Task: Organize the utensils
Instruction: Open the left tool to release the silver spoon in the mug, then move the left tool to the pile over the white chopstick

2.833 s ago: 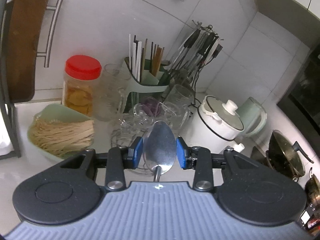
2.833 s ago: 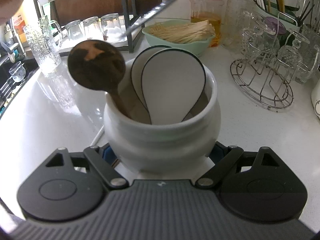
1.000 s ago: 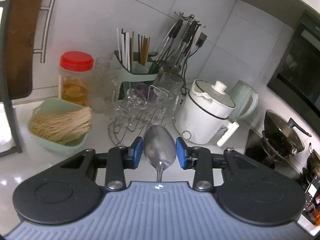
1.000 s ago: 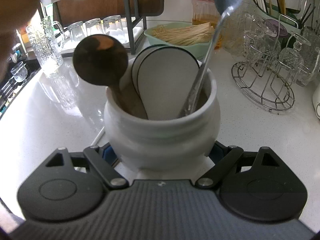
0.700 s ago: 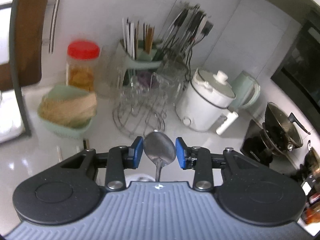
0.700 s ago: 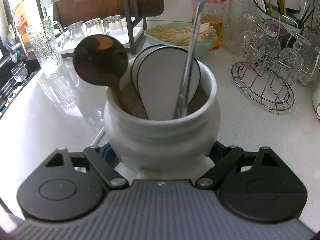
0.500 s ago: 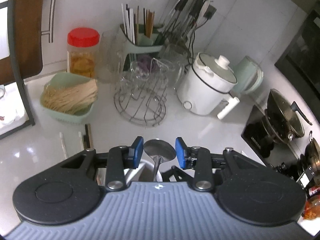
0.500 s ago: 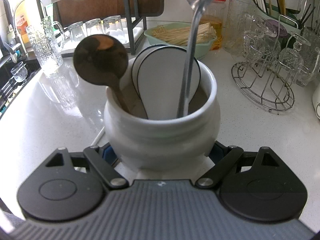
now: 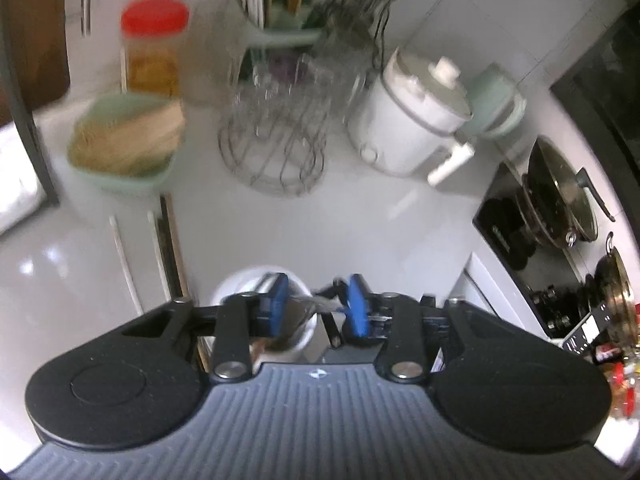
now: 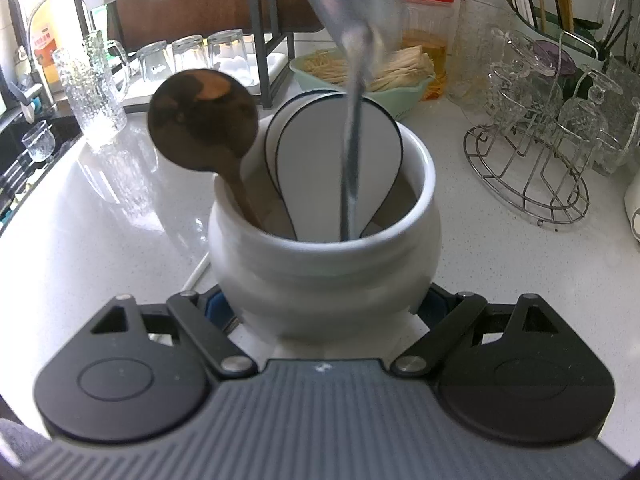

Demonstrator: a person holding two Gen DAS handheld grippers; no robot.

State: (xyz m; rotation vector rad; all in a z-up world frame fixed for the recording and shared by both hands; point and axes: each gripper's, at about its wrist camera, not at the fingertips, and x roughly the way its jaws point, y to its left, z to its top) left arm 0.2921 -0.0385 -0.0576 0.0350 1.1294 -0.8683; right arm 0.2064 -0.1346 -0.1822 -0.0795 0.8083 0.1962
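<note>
The white crock [image 10: 324,264] is pinched between the jaws of the right gripper [image 10: 324,312] at the lower centre of the right wrist view, and is steadied on the white surface [image 10: 100,216]; a wooden spoon [image 10: 202,120] and two black-rimmed white spatulas [image 10: 340,160] are already stood in it, so part of the sorting is judged done. The metal spoon [image 10: 352,152] is seen in the upper centre of that view with its handle lowered into the crock and its bowl blurred at the top edge; in the left wrist view the left gripper [image 9: 316,304] is found at lower centre above the crock mouth, with the spoon's bowl between the blue pads [image 9: 276,300]; its jaws have just been closing, yet whether the pads press on the spoon cannot be told through the blur. The spoon's release is judged to be the step in hand. A few stick-like utensils [image 9: 164,240] are left lying on the surface at centre left of the left wrist view and may remain to be gathered. Around the crock, a wire glass rack [image 10: 528,168] is set to the right, a green bowl of noodles [image 10: 368,76] behind, and a red-lidded jar [image 10: 428,36] further back; the crock mouth is already crowded, so the spatulas may hinder the spoon's settling.
</note>
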